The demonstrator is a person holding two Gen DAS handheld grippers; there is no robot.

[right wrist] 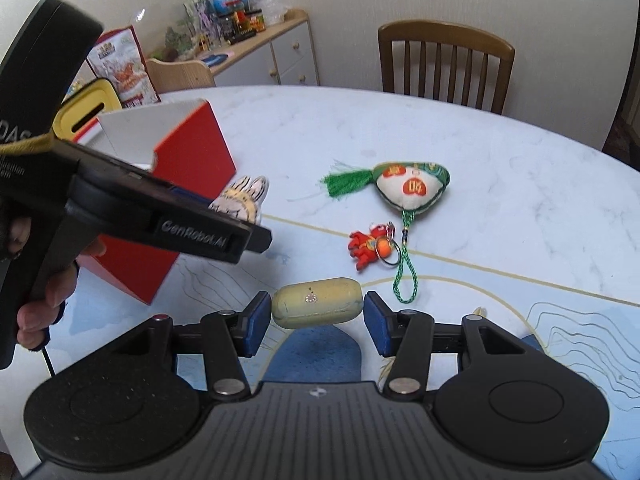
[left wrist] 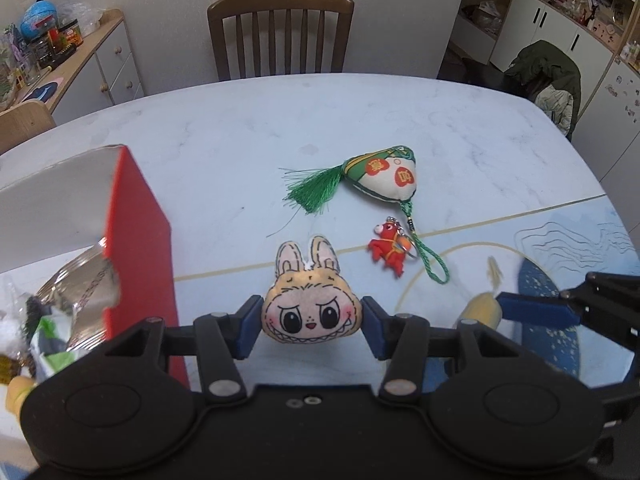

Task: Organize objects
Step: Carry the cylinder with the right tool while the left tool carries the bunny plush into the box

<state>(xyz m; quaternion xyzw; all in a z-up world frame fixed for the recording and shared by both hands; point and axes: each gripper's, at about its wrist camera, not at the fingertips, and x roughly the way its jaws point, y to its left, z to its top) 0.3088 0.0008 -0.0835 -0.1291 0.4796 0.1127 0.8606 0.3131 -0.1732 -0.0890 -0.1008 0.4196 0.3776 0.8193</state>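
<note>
My left gripper (left wrist: 312, 320) is shut on a beige bunny-face plush (left wrist: 312, 304), its blue pads pressing both cheeks above the table. My right gripper (right wrist: 318, 312) is shut on a pale yellow oblong toy (right wrist: 318, 302), gripped end to end. In the right wrist view the bunny's ears (right wrist: 244, 196) poke out past the left tool, whose handle a person's hand (right wrist: 48, 280) holds. A white-and-green sachet (left wrist: 384, 178) with a green tassel and a small red animal keychain (left wrist: 388, 250) lie on the table (left wrist: 240, 128) ahead. An open red box (left wrist: 140, 240) stands at the left.
The red box (right wrist: 188, 168) holds foil packets and small items (left wrist: 72, 300). A wooden chair (left wrist: 280, 32) stands at the table's far edge. A sideboard (left wrist: 100, 64) with jars and clutter is at the back left. A patterned blue mat (right wrist: 560, 320) covers the near side of the table.
</note>
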